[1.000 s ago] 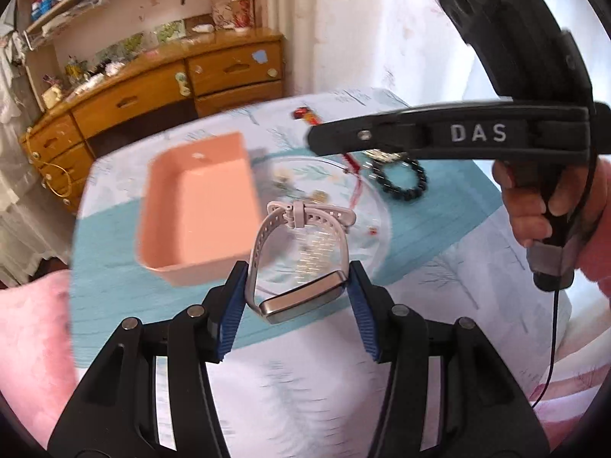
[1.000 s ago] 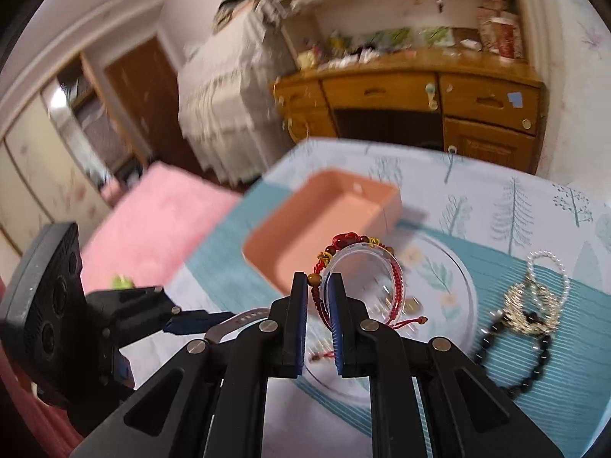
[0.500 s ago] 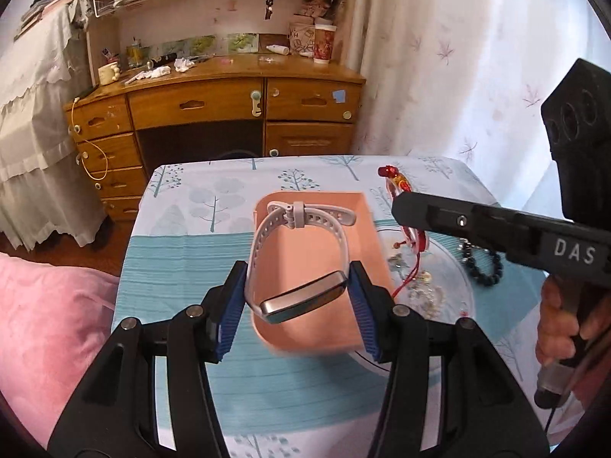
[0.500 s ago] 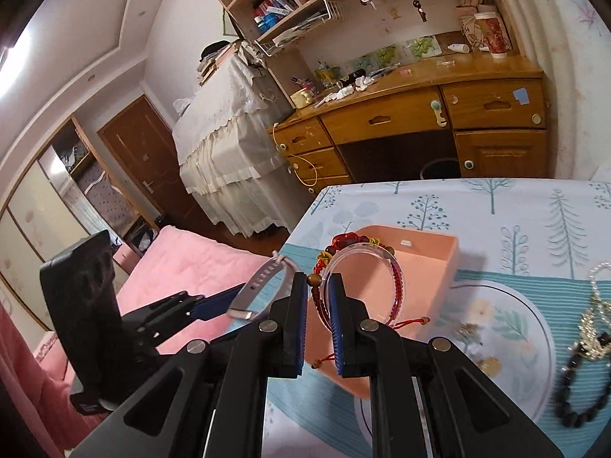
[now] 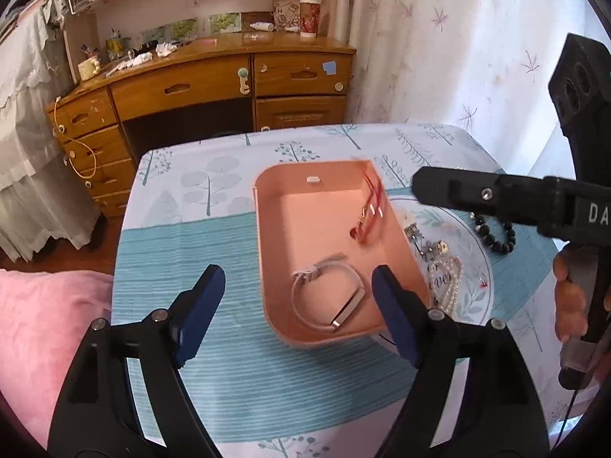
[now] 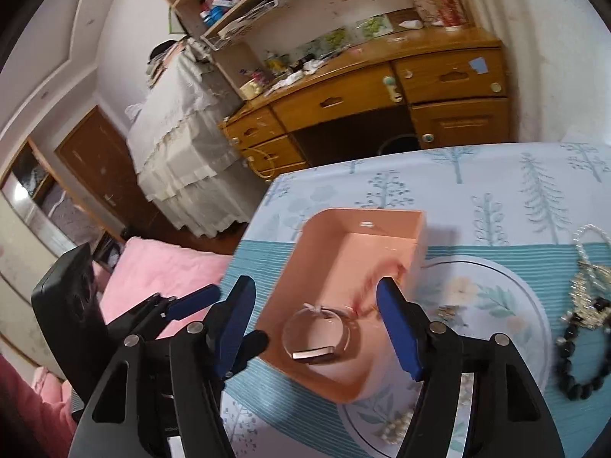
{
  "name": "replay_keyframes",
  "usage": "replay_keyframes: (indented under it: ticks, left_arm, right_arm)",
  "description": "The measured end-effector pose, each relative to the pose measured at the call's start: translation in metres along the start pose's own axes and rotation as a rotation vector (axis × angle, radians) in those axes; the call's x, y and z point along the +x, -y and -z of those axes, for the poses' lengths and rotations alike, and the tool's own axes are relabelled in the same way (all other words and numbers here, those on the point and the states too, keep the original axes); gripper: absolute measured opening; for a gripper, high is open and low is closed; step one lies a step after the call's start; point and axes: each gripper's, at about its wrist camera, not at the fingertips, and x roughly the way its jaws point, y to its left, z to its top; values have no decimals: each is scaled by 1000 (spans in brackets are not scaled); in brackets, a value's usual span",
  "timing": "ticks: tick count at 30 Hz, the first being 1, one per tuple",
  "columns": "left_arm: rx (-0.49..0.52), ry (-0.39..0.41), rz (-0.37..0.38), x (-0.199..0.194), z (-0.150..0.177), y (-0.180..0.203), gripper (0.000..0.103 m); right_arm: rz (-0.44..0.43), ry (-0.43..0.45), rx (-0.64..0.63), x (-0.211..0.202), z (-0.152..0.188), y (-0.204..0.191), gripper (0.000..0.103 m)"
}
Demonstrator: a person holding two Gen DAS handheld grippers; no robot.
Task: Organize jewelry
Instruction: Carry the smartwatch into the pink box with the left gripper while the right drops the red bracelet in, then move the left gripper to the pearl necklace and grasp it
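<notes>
A peach tray (image 5: pixel 269 236) (image 6: pixel 336 240) sits on the table. A white-strapped watch (image 5: pixel 326 297) (image 6: pixel 317 334) lies in its near end. A red string bracelet (image 5: pixel 368 210) is blurred in the air over the tray's right side; in the right wrist view it is a red smear (image 6: pixel 366 294). My left gripper (image 5: pixel 298 313) is open and empty above the tray's near edge. My right gripper (image 6: pixel 313 328) is open and empty over the tray; its arm (image 5: pixel 496 194) shows in the left wrist view.
A clear round plate (image 5: pixel 471 236) (image 6: pixel 534 305) to the right of the tray holds pearls (image 5: pixel 448 282) and small charms. A black bead bracelet (image 5: pixel 496 234) (image 6: pixel 580 358) lies beyond it. A pink cushion (image 5: pixel 42 328) is left of the table, a wooden desk (image 5: pixel 214 87) behind.
Both grippers opened. The watch dropped from the left gripper into the tray. The red bracelet left the right gripper and is falling toward the tray.
</notes>
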Motion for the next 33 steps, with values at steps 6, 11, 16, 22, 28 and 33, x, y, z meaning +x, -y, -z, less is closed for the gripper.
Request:
replay_keyframes:
  ticks: [6, 11, 16, 22, 28, 33]
  left_arm:
    - [-60, -37, 25, -7, 8, 13, 77]
    - [-206, -139, -22, -13, 42, 33, 80]
    - [-190, -291, -44, -6, 76, 66, 80]
    - [-203, -308, -3, -1, 78, 105, 80]
    - [-164, -241, -44, 6, 61, 141, 80]
    - [-121, -190, -51, 20, 49, 169, 80]
  right_arm:
    - [81, 3, 62, -22, 20, 33, 74]
    - [182, -13, 125, -48, 42, 67, 84]
    - [263, -48, 188, -70, 66, 111, 87]
    - [358, -76, 240, -98, 87, 158, 87]
    - [415, -103, 231, -117, 94, 192, 89]
    - [461, -138, 146, -117, 95, 204, 90]
